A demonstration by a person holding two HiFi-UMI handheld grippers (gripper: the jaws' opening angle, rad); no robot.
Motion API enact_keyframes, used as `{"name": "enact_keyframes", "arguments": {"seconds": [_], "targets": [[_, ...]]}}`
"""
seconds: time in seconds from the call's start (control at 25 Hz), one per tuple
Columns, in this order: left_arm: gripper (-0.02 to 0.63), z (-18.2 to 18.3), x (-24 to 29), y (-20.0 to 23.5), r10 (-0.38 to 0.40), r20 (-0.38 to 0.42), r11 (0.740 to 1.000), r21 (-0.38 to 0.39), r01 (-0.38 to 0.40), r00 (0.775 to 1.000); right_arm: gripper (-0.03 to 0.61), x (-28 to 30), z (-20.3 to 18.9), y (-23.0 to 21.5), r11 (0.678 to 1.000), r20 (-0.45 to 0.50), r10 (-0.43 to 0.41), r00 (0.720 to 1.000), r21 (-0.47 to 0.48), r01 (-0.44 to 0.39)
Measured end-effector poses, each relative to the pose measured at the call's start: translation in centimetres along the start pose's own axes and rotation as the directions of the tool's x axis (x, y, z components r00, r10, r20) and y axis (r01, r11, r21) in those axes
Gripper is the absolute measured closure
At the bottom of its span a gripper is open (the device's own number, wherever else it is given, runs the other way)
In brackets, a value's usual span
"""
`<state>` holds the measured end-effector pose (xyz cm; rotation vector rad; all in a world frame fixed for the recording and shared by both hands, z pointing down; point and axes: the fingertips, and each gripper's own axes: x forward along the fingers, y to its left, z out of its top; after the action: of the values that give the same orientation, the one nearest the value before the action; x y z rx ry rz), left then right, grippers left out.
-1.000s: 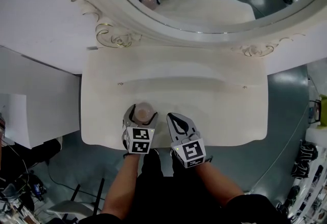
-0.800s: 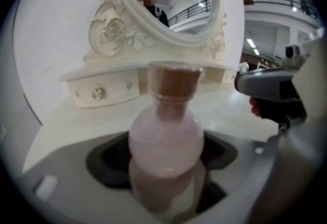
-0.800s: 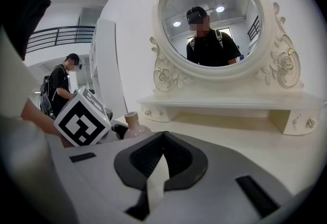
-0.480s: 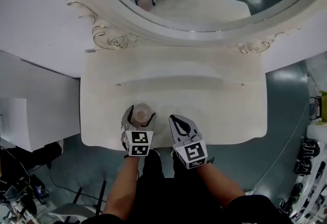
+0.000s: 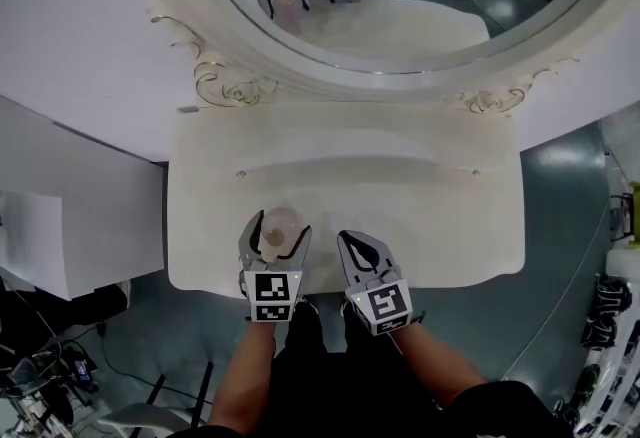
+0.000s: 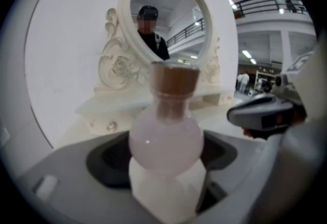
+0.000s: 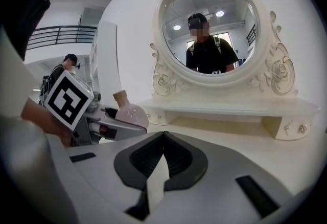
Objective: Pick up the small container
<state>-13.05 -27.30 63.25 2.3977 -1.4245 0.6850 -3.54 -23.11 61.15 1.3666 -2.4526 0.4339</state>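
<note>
Subject item: a small round-bellied flask of pale pink glass with a cork stopper point(image 6: 166, 138), standing near the front edge of the cream dressing-table top point(image 5: 440, 216), clamped at its belly by the left gripper point(image 5: 276, 238). The right gripper point(image 5: 355, 244) lies just beside it, jaws pressed together on nothing. Judged light, rigid, smooth and breakable, so a moderate squeeze at the widest part seems sound, not at the neck. Against half a second ago the hold and both positions match; whether the flask has left the surface cannot be told.
</note>
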Motion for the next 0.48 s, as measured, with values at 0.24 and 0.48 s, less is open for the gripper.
{"name": "enact_keyframes", "arguments": {"seconds": [0.24,0.48], "targets": [[0.221,5.4,-2.6,0.3,0.010,0.115,1.000,0.024,-0.013,0.993,0.583,-1.3,2.4,-0.4,0.999,0.038,-0.009,0.999,-0.045,0.010],[0.221,10.8,-5.1,0.5,0.021,0.223,0.998,0.051,-0.033,0.975,0.583,-2.3,5.1,-1.7,0.997,0.092,-0.045,0.995,-0.062,0.051]]}}
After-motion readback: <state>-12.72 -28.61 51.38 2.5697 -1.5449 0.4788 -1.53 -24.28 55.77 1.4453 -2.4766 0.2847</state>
